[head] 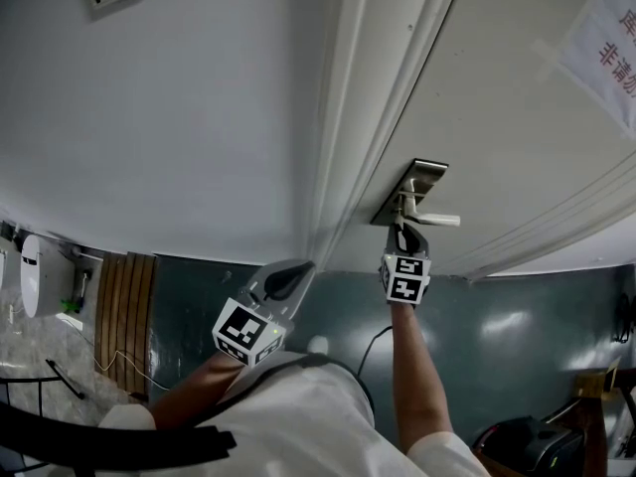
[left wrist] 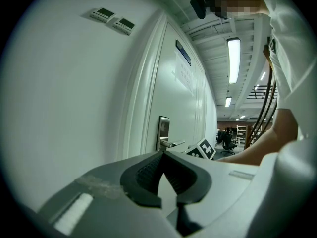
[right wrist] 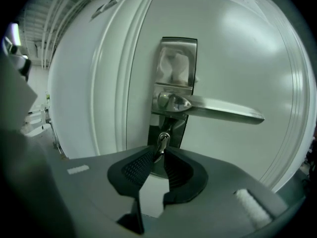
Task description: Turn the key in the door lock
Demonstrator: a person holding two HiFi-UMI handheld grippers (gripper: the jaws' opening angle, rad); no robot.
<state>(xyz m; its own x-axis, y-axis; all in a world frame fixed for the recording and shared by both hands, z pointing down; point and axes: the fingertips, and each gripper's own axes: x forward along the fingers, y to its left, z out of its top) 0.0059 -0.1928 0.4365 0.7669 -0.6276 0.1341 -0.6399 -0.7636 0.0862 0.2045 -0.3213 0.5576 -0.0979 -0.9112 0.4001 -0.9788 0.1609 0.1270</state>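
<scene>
A small silver key (right wrist: 161, 143) stands in the lock just under the lever handle (right wrist: 218, 110) on the steel lock plate (right wrist: 176, 68) of the white door. My right gripper (right wrist: 159, 155) is at the key, whose head lies between the fingertips and leans toward the left pad; the jaws stand slightly apart, open. In the head view the right gripper (head: 405, 235) reaches up under the handle (head: 434, 219) and hides the key. My left gripper (head: 294, 272) hovers left of the door frame, shut and empty, its tips (left wrist: 162, 153) touching.
The door frame (head: 343, 137) runs between the wall and the door. Two control panels (left wrist: 113, 20) hang on the wall above. A paper notice (head: 606, 38) is stuck to the door. A wooden slatted panel (head: 124, 311) and a cable (head: 373, 341) are on the floor.
</scene>
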